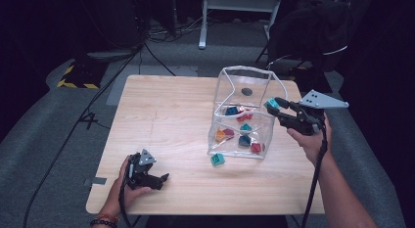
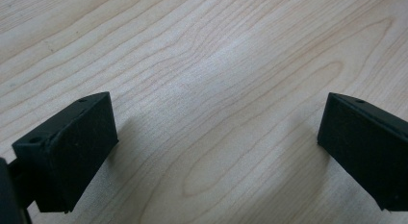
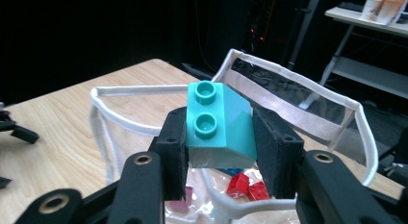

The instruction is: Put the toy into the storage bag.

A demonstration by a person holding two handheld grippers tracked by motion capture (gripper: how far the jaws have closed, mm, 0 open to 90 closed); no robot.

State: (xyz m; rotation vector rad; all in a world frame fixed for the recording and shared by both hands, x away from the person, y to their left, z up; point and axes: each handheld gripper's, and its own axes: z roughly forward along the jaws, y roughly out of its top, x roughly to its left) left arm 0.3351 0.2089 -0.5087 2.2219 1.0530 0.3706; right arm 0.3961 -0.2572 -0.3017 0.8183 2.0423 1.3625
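Note:
A clear plastic bag (image 1: 243, 113) with white trim stands open on the wooden table (image 1: 161, 125) and holds several coloured bricks. My right gripper (image 1: 274, 105) is shut on a teal sloped brick (image 3: 219, 125) with two studs on top, held at the bag's right rim (image 3: 337, 101), above the opening. A second teal brick (image 1: 218, 159) lies on the table just in front of the bag. My left gripper (image 1: 164, 179) rests near the table's front left with its jaws wide apart over bare wood (image 2: 216, 104); nothing is between them.
Dark floor with cables surrounds the table. A white desk frame (image 1: 240, 12) and a black chair (image 1: 313, 32) stand behind it. Yellow-black hazard tape (image 1: 76, 81) marks the floor at the far left.

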